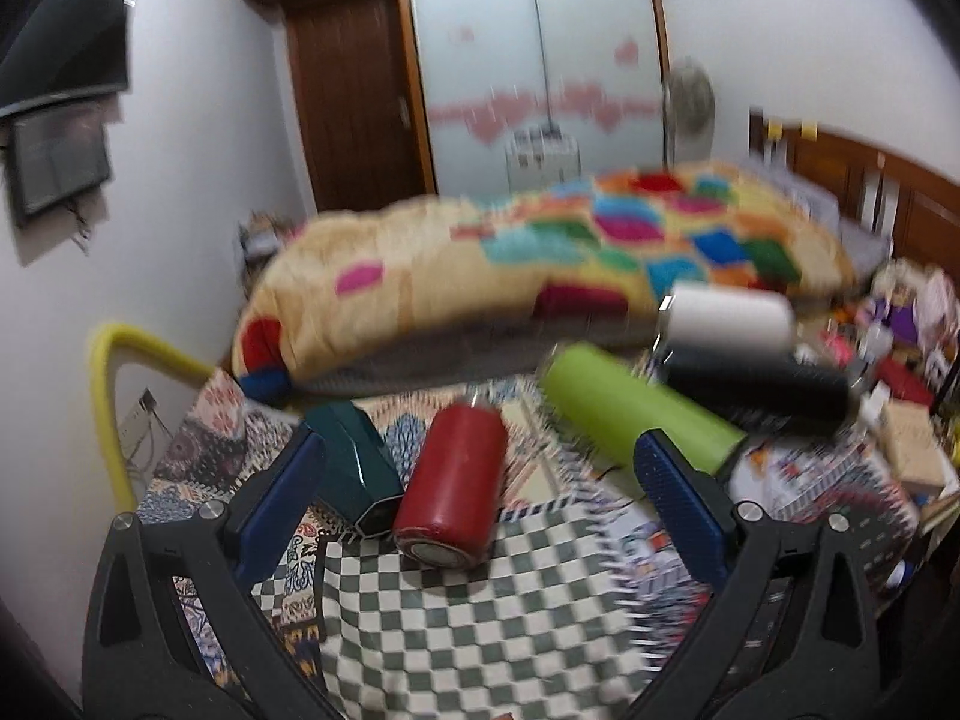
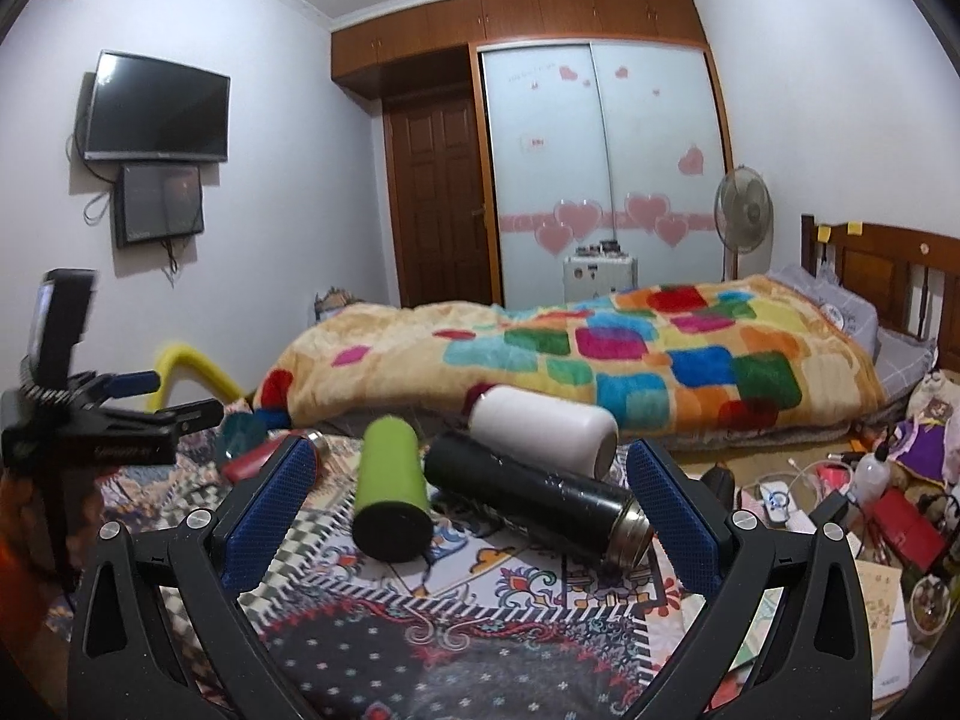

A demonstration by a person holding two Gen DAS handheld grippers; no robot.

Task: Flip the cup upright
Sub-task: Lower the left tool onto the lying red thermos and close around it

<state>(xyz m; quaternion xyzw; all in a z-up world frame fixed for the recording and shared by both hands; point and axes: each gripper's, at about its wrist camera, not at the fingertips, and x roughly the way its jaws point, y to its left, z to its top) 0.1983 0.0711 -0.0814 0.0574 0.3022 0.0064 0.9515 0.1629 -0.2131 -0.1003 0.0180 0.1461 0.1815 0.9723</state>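
Observation:
Several cups lie on their sides on a patterned cloth. In the left wrist view, a red cup (image 1: pixel 451 483) lies between my open left gripper's fingers (image 1: pixel 480 468), base toward the camera, with a dark teal cup (image 1: pixel 354 468) to its left and a green cup (image 1: pixel 636 408) to its right. A black flask (image 1: pixel 756 384) and a white cup (image 1: pixel 729 315) lie further right. In the right wrist view, my open right gripper (image 2: pixel 471 468) frames the green cup (image 2: pixel 390 495), the black flask (image 2: pixel 534 498) and the white cup (image 2: pixel 543 429). The left gripper (image 2: pixel 120 420) shows at the left.
A bed with a colourful quilt (image 2: pixel 600 354) lies behind the table. Clutter of boxes, cables and bottles (image 2: pixel 870 498) fills the right side. A yellow tube (image 1: pixel 111 396) curves at the left edge. A checkered cloth (image 1: pixel 456 618) lies near the left gripper.

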